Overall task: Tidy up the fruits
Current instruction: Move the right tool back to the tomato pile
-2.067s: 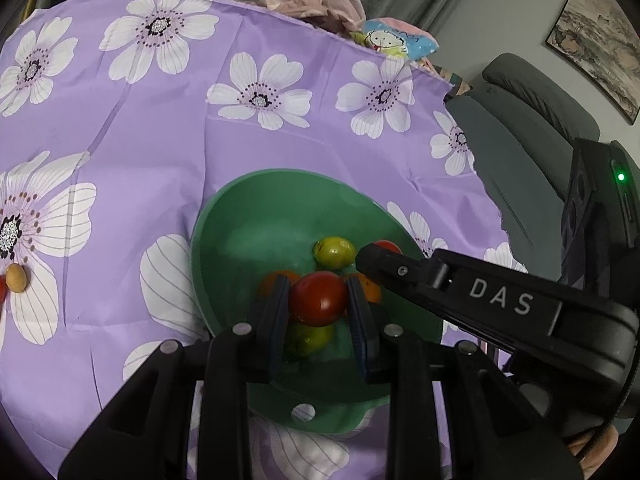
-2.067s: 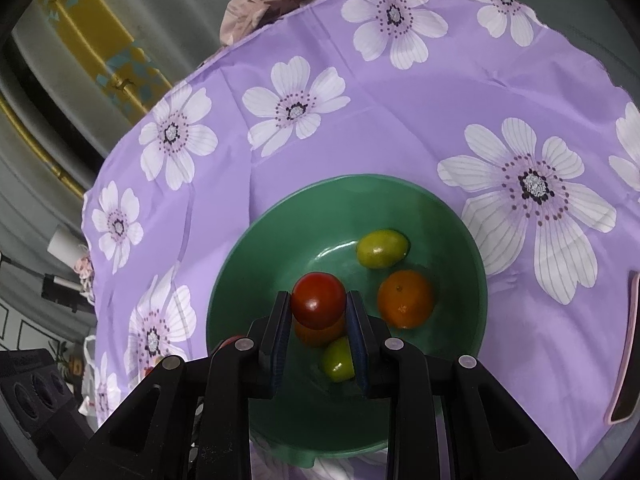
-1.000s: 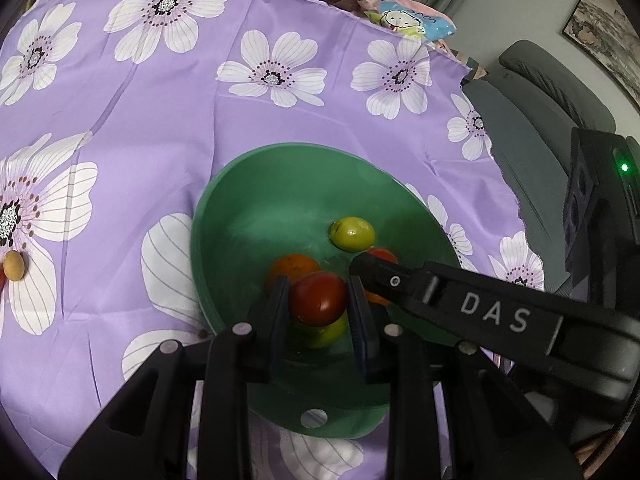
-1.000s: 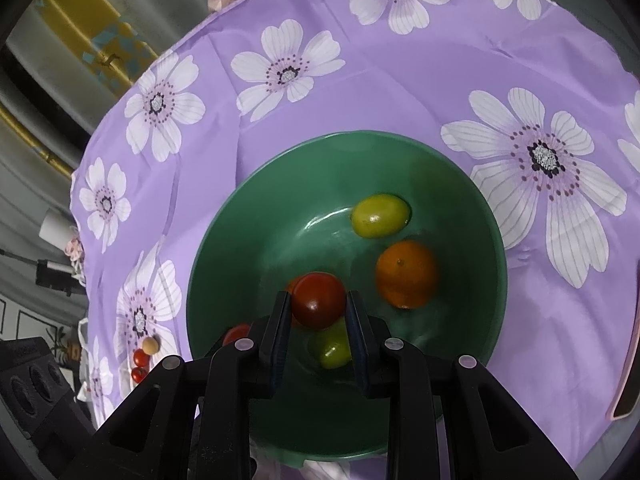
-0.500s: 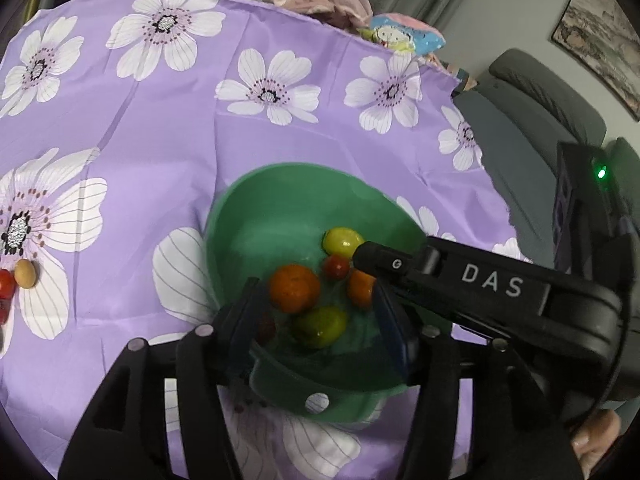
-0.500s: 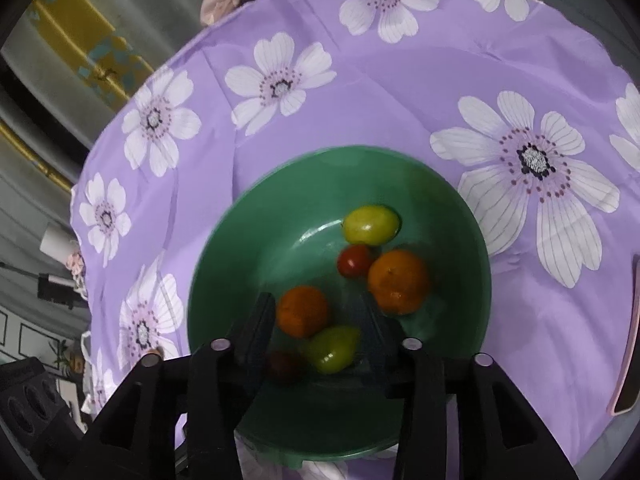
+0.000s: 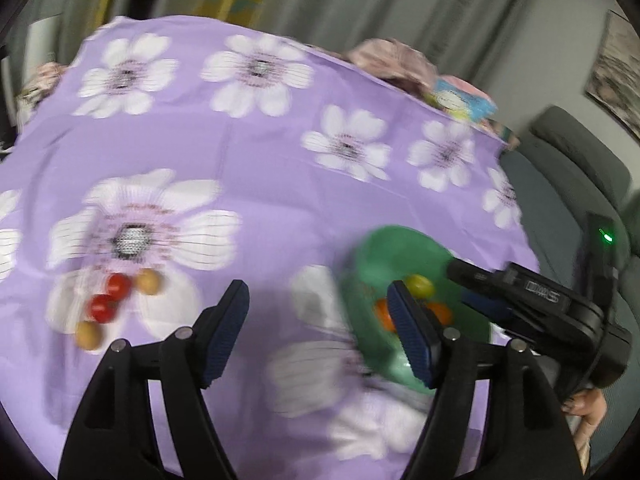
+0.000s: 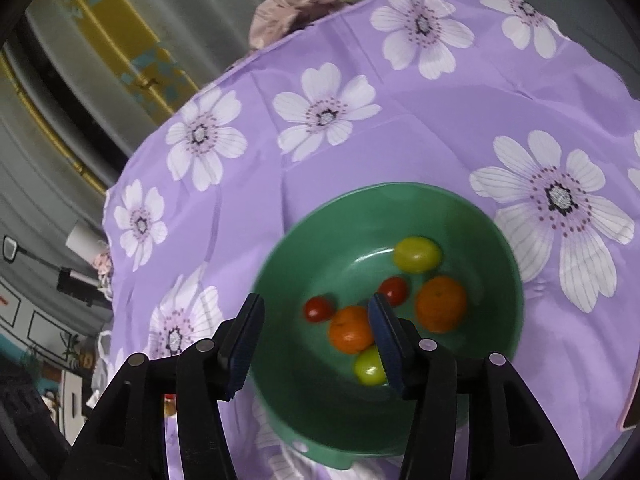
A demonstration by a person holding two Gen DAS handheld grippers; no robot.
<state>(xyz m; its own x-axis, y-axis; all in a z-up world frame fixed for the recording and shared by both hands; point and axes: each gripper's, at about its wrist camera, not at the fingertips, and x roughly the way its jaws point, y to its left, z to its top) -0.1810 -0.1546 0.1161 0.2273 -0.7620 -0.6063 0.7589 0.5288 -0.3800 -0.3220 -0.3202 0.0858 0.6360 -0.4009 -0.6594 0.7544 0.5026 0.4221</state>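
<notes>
Left gripper (image 7: 320,320): its jaws are seen wide apart and opening, with nothing between them – only the purple flowered tablecloth (image 7: 248,152) is framed below.
Right gripper (image 8: 316,332): its jaws are held partly apart and are opening; no fruit is pressed by either pad, and the green bowl (image 8: 508,280) is viewed beneath and just ahead of them.
Bowl contents: just beyond the right gripper's right finger (image 8: 386,344) a small green fruit (image 8: 368,368) and an orange fruit (image 8: 350,328) are found, the orange one lying between the two fingers' lines of sight. A red cherry tomato (image 8: 318,309) is placed a little farther, ahead of the gap; a second red tomato (image 8: 394,290) lies ahead of the right finger. A larger orange fruit (image 8: 440,303) is set to the right, and a yellow-green fruit (image 8: 417,255) is farthest, toward the bowl's back wall.
Loose fruit: ahead and left of the left gripper's left finger (image 7: 224,328), on a white flower print, two red tomatoes (image 7: 110,296) and two tan fruits (image 7: 149,281) are grouped close together – the picture is blurred there.
Bowl seen from the left: it is located to the right of the left gripper, partly behind its right finger.
Far edge: beyond the cloth, bundled pink fabric (image 8: 296,4) and grey curtains (image 7: 400,0) are seen.
</notes>
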